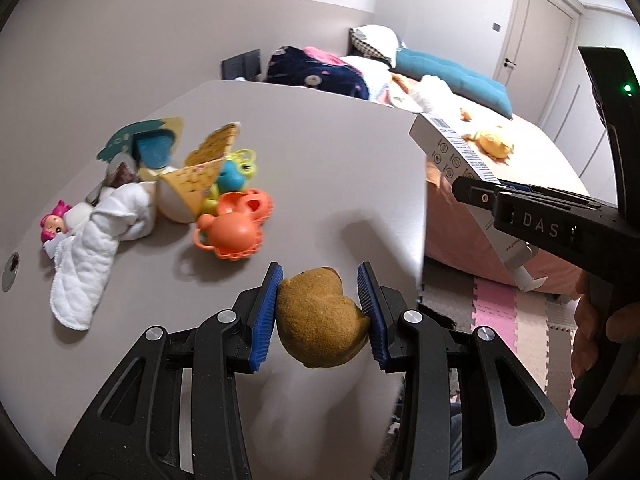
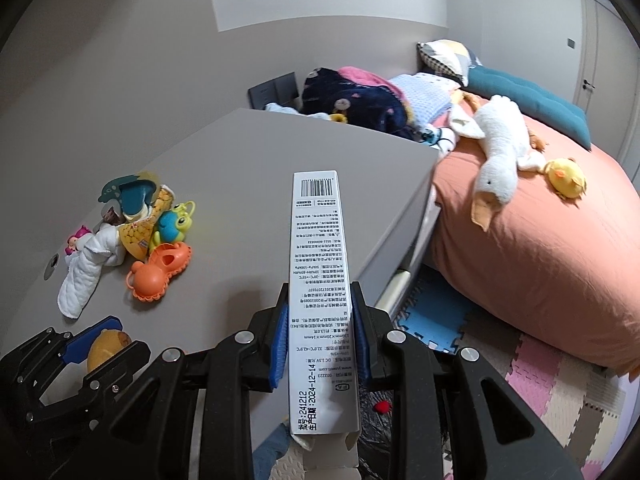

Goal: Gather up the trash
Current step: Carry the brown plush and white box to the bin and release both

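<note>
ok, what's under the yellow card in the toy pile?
The yellow card is propped over a white ball and leans against the blue frog toy. A white cloth lies at its left. Anything deeper beneath it is covered.

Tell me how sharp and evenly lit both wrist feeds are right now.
Left wrist: soft indoor light, the fruit peel in the left gripper is sharp, the table edge bows from fisheye. Right wrist: print on the white box in the right gripper is legible, its near end slightly smeared, corners vignetted black.
</note>
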`<state>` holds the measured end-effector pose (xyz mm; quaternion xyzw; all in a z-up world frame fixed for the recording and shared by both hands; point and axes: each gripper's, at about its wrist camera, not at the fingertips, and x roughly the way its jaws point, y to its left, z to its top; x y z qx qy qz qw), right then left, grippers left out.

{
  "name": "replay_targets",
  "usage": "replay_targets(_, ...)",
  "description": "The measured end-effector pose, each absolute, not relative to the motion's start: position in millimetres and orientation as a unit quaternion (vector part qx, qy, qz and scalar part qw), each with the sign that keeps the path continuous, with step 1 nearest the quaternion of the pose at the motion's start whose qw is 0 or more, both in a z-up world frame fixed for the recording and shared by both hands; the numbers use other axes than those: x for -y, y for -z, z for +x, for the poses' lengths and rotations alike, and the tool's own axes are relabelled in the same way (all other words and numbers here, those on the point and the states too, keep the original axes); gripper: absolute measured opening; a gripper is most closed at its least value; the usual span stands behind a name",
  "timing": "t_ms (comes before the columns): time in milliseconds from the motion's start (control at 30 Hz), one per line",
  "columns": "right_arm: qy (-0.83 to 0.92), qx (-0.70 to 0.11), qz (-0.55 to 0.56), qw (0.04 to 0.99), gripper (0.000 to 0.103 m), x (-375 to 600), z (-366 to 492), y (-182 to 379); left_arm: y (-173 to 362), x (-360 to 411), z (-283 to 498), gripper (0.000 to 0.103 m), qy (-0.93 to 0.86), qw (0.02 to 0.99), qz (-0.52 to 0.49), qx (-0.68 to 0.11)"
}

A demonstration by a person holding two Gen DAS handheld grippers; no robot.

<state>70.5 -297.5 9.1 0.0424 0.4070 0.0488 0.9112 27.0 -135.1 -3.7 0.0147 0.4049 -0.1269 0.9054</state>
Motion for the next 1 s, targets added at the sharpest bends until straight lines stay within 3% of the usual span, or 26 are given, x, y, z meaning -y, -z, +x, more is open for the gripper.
replay_targets(1000, 0.046, -0.384, 0.09, 0.918, 0.029, 410, -18, -16, 0, 244, 2, 0.039, 0.235, 0.882, 0.058, -0.405)
